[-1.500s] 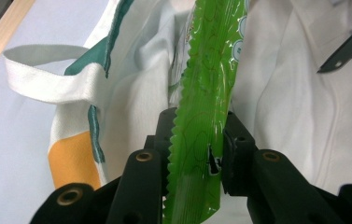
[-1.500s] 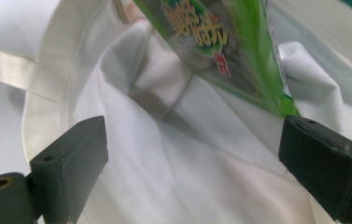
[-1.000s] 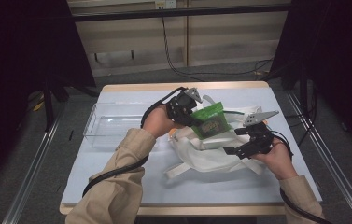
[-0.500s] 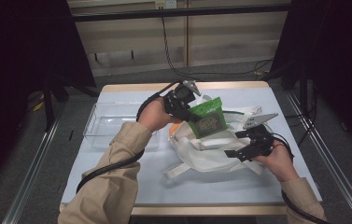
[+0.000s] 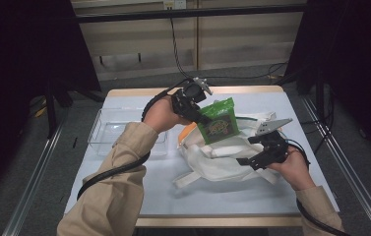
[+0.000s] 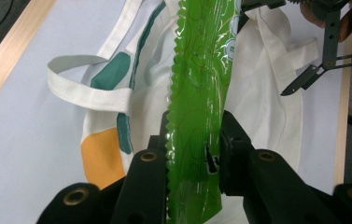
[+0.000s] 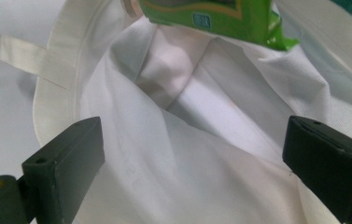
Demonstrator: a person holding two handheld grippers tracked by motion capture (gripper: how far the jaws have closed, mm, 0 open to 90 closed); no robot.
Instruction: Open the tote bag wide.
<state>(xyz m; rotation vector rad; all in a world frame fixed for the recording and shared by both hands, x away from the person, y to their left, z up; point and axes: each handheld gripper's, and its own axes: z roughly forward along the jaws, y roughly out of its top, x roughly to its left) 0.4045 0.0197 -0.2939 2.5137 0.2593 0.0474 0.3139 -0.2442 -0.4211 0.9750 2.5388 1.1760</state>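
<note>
A green snack packet (image 5: 217, 120) hangs over the mouth of a white tote bag (image 5: 217, 160) printed in teal and orange. My left gripper (image 5: 203, 119) is shut on the packet's edge; the left gripper view shows the packet (image 6: 201, 88) edge-on between the jaws of that gripper (image 6: 194, 140), with the bag (image 6: 267, 107) below. My right gripper (image 5: 246, 151) stands open at the bag's right rim. In the right gripper view its jaws (image 7: 194, 140) are spread wide across the bag's white inside (image 7: 201, 116), and the packet's lower edge (image 7: 211, 14) shows at the top.
A clear plastic bin (image 5: 105, 132) sits at the table's left, behind my left forearm. The bag's straps (image 5: 188, 178) trail toward the front edge. My right gripper (image 6: 325, 56) also appears at the far right of the left gripper view.
My left hand has lifted and drawn back a little to the left, and the packet stays tilted over the bag's mouth. The right gripper has hardly moved.
</note>
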